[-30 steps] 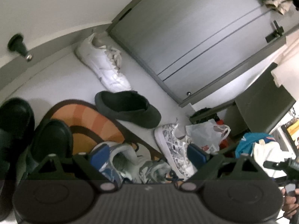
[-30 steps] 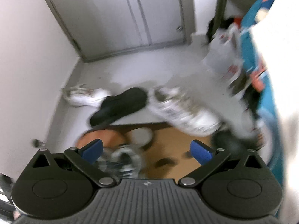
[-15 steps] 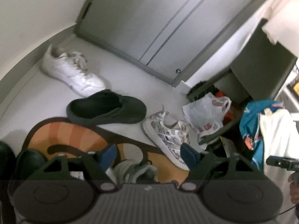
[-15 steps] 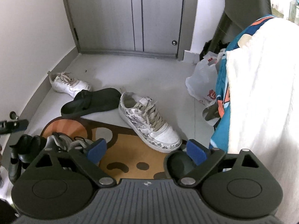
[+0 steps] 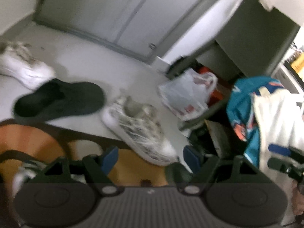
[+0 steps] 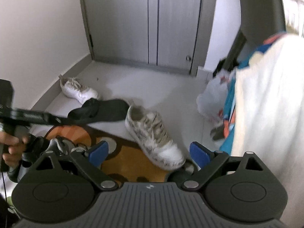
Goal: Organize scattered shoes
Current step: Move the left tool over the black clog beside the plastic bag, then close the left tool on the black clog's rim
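Blurred frame. Left hand-held gripper [image 5: 150,158] jaws apart, nothing between them. Patterned sneaker [image 5: 140,125] lies toe on the orange mat [image 5: 34,140], heel on grey floor [image 5: 106,64]. Black slipper [image 5: 58,98] beside it; white sneaker [image 5: 24,68] beyond. Plastic bag [image 5: 186,95] right.

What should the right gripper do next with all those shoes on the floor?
Probably ease the right gripper forward and down onto the patterned sneaker. That shoe lies closest ahead of it, half on the orange mat, and the gripper is open with nothing between its fingers.
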### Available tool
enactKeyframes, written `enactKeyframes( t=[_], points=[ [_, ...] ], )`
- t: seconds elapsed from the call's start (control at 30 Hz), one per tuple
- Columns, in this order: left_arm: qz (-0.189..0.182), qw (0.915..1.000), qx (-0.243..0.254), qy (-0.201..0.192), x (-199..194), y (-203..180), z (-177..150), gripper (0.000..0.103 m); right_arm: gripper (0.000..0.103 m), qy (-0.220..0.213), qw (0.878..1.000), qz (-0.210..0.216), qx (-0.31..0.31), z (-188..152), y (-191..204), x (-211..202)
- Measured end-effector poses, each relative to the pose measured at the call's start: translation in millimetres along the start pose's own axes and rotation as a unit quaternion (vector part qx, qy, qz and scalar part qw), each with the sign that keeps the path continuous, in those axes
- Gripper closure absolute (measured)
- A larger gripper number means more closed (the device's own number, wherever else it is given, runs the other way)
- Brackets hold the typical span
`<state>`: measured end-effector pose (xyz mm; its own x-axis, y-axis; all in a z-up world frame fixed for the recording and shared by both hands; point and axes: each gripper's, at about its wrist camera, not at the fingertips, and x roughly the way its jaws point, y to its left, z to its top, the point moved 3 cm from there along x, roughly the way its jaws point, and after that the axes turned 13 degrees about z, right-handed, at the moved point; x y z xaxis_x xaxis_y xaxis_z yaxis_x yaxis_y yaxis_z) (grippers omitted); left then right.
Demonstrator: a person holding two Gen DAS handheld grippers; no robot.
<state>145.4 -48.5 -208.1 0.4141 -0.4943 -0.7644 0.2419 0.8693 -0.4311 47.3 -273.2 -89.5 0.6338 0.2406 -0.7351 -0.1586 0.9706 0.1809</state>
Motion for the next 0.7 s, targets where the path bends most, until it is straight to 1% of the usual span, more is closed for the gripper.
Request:
enactKeyframes(
  t=[0.17,0.27,0.37,0.43,0.5,0.6,0.7],
  points=[
    [-0.027,0.9994,-0.002,0.020,22,-27,-15,0.025,0.008,0.014,1.000,0.002,0.017,-2,-7,5],
    [-0.036,0.9981,-0.006,0.050,41,-41,-29,0.025,0.008,0.011,1.000,0.003,0.016,0,-6,4],
    [-0.043,0.9965,-0.011,0.071,55,-51,-43,0.025,0.008,0.007,1.000,0.001,0.012,1,-6,2],
    [-0.045,0.9956,0.000,0.082,65,-59,-55,0.025,0.008,0.006,1.000,0.002,0.016,1,-8,1],
    [-0.048,0.9948,0.009,0.089,72,-63,-64,0.025,0.008,0.006,1.000,0.001,0.022,1,-10,2],
    [-0.060,0.9930,0.008,0.101,79,-66,-75,0.025,0.008,0.009,1.000,0.001,0.024,0,-10,3],
    [-0.067,0.9929,0.017,0.097,83,-67,-84,0.025,0.008,0.012,1.000,0.000,0.025,0,-10,5]
  ],
)
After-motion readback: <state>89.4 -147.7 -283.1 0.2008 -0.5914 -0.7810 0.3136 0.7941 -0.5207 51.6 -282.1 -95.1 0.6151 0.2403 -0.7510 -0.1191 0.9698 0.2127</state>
